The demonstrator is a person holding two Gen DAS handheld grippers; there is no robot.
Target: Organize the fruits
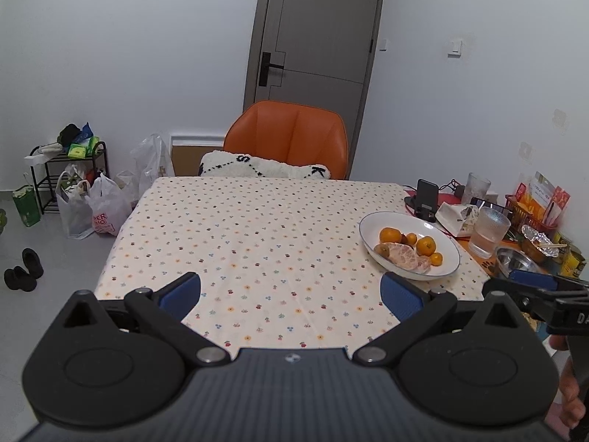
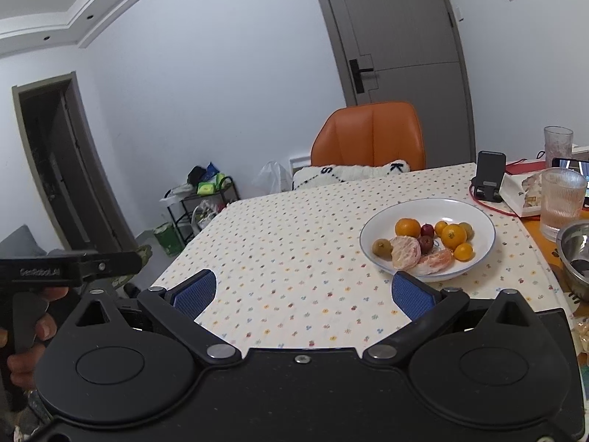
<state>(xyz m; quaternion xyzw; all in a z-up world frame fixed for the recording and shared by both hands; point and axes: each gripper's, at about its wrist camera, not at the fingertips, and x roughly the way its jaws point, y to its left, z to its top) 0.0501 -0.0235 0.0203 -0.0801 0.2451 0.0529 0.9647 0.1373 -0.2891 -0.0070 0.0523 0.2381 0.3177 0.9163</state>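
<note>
Oranges (image 2: 408,227) and peeled segments (image 2: 405,253) fill white plate (image 2: 482,246).

**Camera placement: left and right wrist fisheyes**

Each camera sits behind its own claw and looks forward along the fingers, raised above the near edge of the bench covered in a cream, flower-dotted cloth (image 1: 257,228). The left wrist view faces straight across the bench toward the orange padded chair (image 1: 291,136) and the grey door (image 1: 316,37). The right wrist view stands further right and is tilted. Both views share the cloth, the chair, the door and the white oval blue-rimmed dish of fruit (image 2: 475,217), which lies nearer the right camera.
</note>
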